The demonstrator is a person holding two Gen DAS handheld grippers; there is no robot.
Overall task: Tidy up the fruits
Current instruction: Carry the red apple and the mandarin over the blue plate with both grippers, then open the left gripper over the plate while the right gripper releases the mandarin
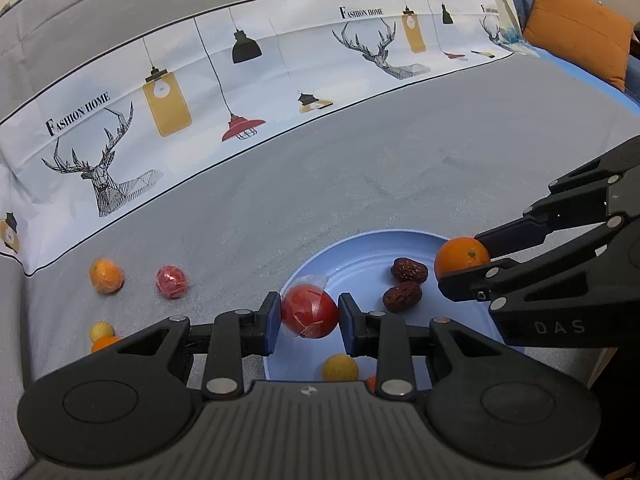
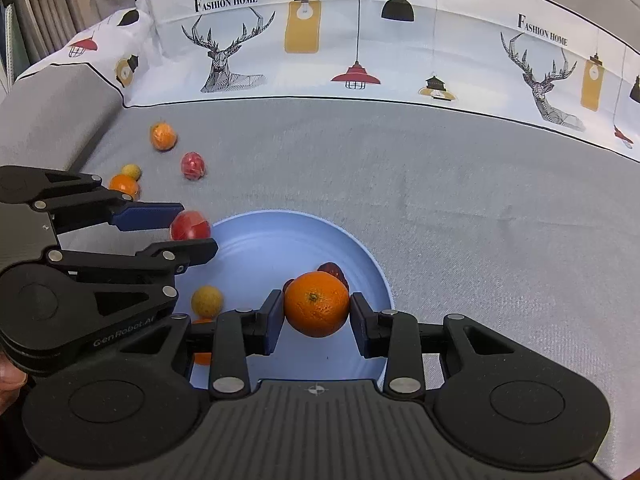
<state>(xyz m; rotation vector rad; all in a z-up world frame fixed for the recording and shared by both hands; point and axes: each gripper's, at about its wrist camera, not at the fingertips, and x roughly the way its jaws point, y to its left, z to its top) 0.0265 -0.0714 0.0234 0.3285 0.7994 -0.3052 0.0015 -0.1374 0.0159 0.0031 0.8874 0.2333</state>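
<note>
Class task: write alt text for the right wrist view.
The right gripper holds an orange over a blue plate on grey fabric; the left gripper holds a wrapped red fruit at the plate's edge.

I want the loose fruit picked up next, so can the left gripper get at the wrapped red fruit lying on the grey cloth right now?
Probably not yet: the left gripper is shut on a red fruit over the blue plate. Once emptied, the wrapped red fruit lies unobstructed on its side.
</note>
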